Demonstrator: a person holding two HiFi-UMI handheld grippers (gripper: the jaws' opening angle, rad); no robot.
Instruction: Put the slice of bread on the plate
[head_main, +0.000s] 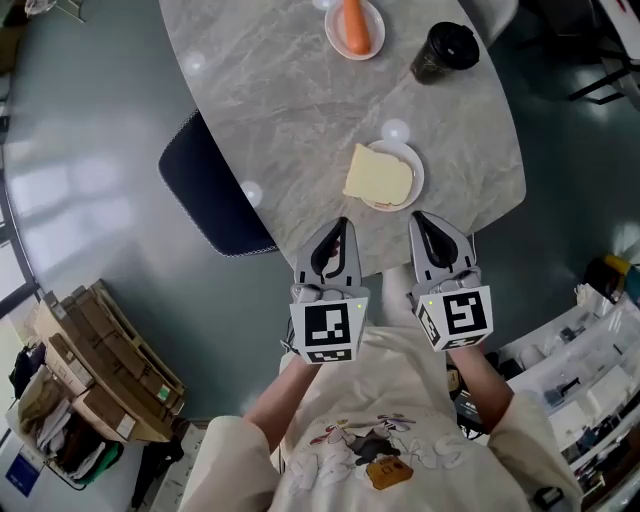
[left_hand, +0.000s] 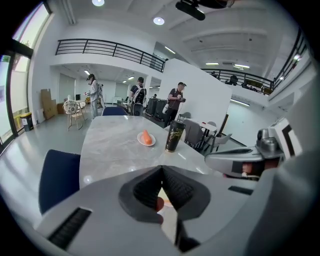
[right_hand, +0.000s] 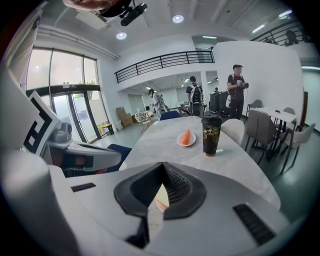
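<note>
A pale slice of bread (head_main: 378, 178) lies flat on a small white plate (head_main: 405, 150) near the front edge of the grey marble table (head_main: 290, 100). My left gripper (head_main: 341, 224) hovers just short of the plate's near-left side, jaws together and empty. My right gripper (head_main: 419, 217) hangs beside it, just in front of the plate, also shut with nothing held. In the right gripper view, a sliver of the bread (right_hand: 160, 194) shows through the gap below the closed jaws of the right gripper (right_hand: 162, 164). The left gripper (left_hand: 161, 167) shows its jaws meeting in its own view.
A carrot (head_main: 355, 25) on a second white plate and a dark lidded cup (head_main: 446, 50) stand at the table's far side. A dark blue chair (head_main: 210, 190) sits at the table's left. Cardboard boxes (head_main: 110, 370) lie on the floor at left. People stand far behind.
</note>
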